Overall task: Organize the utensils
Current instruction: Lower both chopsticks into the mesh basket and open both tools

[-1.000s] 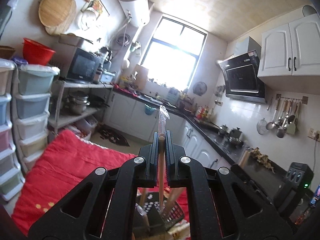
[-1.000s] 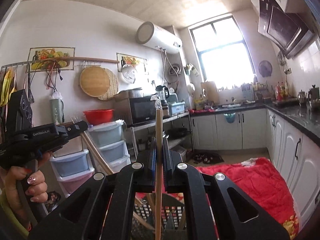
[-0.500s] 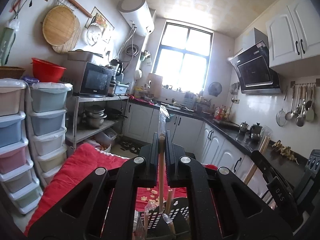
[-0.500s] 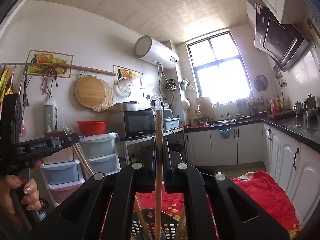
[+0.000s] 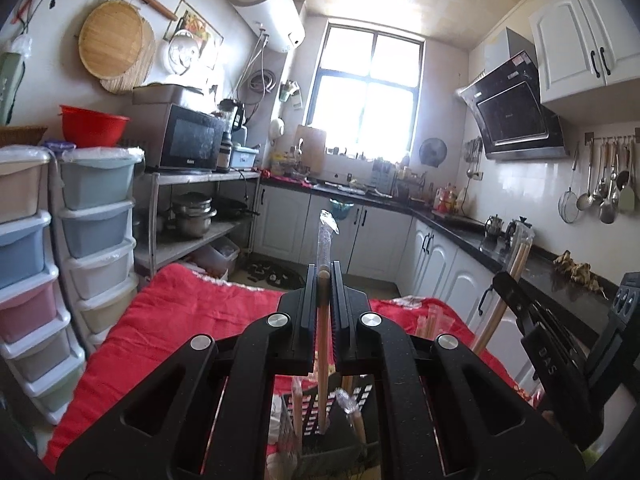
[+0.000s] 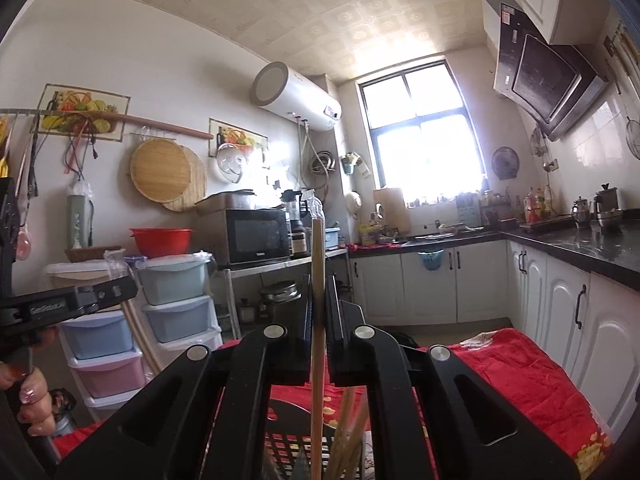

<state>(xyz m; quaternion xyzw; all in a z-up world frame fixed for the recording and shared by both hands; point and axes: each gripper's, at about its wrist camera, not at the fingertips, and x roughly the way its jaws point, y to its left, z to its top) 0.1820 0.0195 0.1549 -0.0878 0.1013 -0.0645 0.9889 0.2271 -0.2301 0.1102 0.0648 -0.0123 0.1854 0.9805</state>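
Both tools are matte black plastic. The left gripper (image 5: 324, 280) has two flat, narrow fingers (image 5: 306, 312) with ridged inner faces, carried on broad angled arms pinned by four round silver screws. The right gripper (image 6: 319, 292) is built the same way, with the same four silver screws. Seen from the right camera, the left gripper's side bears small pale lettering, and the hand (image 6: 30, 404) on its handle has painted, decorated nails.

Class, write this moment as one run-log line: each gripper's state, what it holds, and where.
left gripper: shut on wrapped chopsticks | right gripper: shut on wooden stick | both upright above black basket
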